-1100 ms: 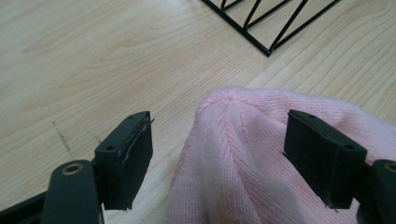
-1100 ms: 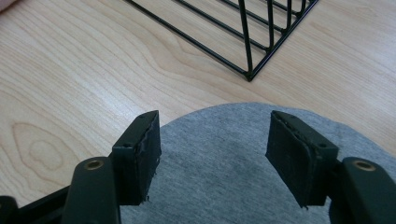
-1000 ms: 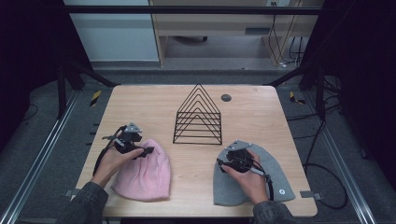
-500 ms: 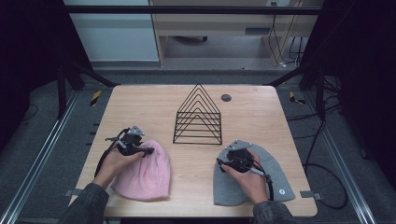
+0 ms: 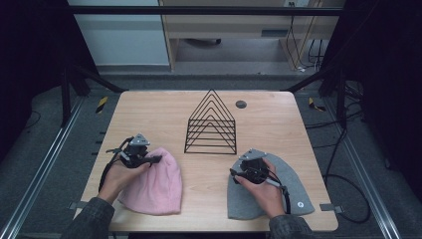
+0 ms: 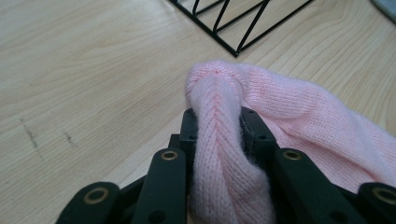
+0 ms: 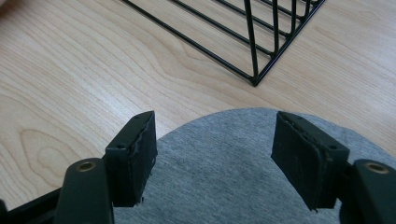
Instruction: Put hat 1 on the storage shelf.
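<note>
Pinching a fold at the crown of the pink hat point(image 6: 261, 107), the left gripper point(image 5: 149, 160) has just closed its fingers on it. The right gripper point(image 7: 215, 158) hovers over the grey hat point(image 5: 293, 191) on the bench point(image 5: 164, 114), fingers spread. Next likely comes closing on grey cloth, then lifting both.

A black wire rack point(image 5: 211, 122) of nested triangles stands mid-counter point(image 5: 159, 114); a small dark disc point(image 5: 241, 104) lies just behind its right side.

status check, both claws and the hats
Left claw just closed, pinching pink hat. Right claw open over grey hat, not gripping. Wire rack behind, clear of both.
</note>
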### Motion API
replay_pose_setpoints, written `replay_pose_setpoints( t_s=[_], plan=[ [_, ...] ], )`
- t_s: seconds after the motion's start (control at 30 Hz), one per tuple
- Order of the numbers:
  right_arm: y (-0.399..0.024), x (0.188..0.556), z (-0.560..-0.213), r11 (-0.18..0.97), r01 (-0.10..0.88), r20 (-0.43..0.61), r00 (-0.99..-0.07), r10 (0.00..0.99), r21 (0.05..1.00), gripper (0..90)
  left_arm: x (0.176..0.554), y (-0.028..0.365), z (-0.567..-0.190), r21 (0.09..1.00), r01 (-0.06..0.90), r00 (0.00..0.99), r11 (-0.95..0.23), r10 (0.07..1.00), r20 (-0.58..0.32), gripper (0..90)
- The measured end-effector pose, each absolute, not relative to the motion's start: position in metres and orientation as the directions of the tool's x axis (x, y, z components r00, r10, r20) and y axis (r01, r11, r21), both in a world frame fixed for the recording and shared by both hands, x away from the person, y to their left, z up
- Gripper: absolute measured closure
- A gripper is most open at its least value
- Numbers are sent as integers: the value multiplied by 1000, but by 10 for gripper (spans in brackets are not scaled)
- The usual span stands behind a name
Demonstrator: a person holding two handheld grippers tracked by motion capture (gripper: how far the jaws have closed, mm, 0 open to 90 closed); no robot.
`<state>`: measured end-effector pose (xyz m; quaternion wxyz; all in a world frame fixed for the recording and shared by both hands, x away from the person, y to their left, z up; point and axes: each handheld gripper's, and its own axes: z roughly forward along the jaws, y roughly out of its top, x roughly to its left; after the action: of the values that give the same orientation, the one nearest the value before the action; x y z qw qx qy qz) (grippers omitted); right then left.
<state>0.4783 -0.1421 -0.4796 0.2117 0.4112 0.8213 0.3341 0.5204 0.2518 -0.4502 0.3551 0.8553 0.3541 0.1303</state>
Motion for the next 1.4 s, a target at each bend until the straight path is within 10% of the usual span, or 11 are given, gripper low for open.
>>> replay_pose_setpoints(
  t_s=[1.4],
  plan=[
    [-85, 467, -427, 513, 376, -134, -692, 709, 772, 355, 488, 247, -338, 878, 219, 661, -426, 726, 188, 754]
  ],
)
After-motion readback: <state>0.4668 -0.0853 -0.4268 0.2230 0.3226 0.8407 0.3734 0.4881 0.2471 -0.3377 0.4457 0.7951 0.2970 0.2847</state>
